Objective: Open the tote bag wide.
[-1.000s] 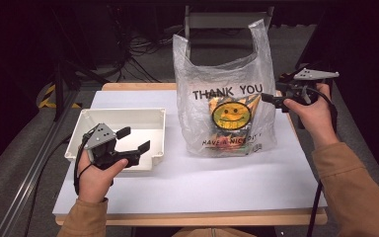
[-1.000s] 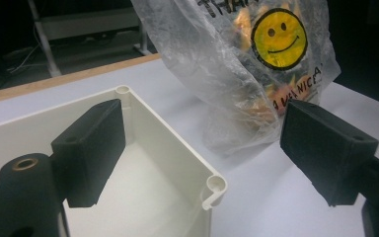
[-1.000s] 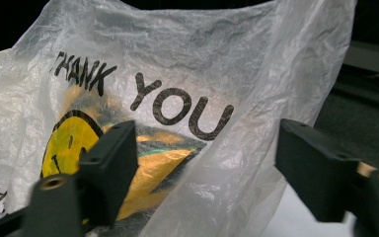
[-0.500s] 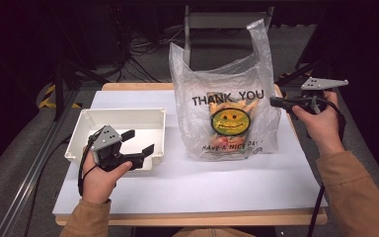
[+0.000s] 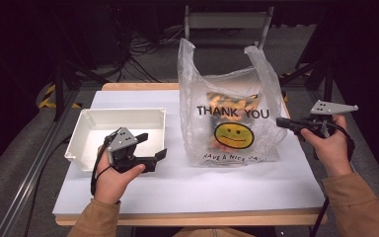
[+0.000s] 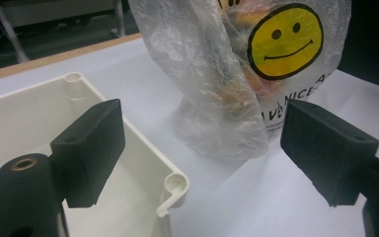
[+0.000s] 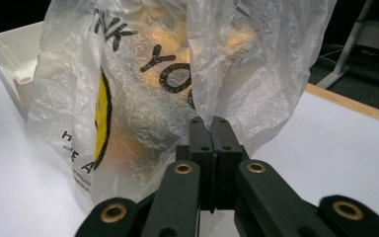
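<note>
Nearest the person, the left tool [image 5: 151,144] sits low over the front of the desk [image 5: 202,192], its jaws spread wide with nothing between them, and it points across the corner of the white tray [image 5: 123,112] toward the bag [image 5: 227,123]. On the other side the right tool [image 5: 281,122] is closed tight at the bag's right flank; in the right gripper view a fold of the thin film runs straight into the seam between its jaws, so it appears to pinch that fold and nothing firmer. The bag stands upright in the middle of the desk, just beside the tray and apart from it, with its two handle loops [image 5: 187,54] up in the air and a heap of orange and yellow things [image 5: 227,111] behind the printed smiley; what they are I cannot tell. The bag is probably light and floppy. The film is slick, crinkly and stretches or tears under a sharp tug, and a pinch on one loose fold would likely drag the skin without moving the load, which may shift and tip the bag. The handle loops look like the surest hold for lifting; the rim of the mouth suits spreading it open toward the tray. A chair [image 5: 227,19] stands beyond the desk.
</note>
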Tool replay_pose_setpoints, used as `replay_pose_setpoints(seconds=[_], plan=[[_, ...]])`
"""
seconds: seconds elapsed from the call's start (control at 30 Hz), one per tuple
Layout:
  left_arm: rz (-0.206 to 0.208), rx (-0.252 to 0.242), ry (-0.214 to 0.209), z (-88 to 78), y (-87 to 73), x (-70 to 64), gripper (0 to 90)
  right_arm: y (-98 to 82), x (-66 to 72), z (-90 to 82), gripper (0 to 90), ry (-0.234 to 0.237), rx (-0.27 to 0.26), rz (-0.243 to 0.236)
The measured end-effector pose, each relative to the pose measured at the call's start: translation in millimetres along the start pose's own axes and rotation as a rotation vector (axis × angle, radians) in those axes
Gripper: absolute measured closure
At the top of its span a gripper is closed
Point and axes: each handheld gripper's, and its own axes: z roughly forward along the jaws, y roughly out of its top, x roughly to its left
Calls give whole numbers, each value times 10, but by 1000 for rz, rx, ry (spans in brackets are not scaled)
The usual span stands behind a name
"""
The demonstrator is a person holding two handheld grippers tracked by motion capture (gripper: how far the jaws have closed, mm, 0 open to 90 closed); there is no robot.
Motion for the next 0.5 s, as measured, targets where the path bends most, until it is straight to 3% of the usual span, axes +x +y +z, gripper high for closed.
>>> replay_pose_setpoints(seconds=[0.2, 0.5], plan=[[22, 26, -28, 138, 6, -92, 175, -147, 66, 20, 900, -6, 28, -10], [24, 26, -34, 170, 12, -132, 174, -382, 86, 80, 900, 5, 56, 16]])
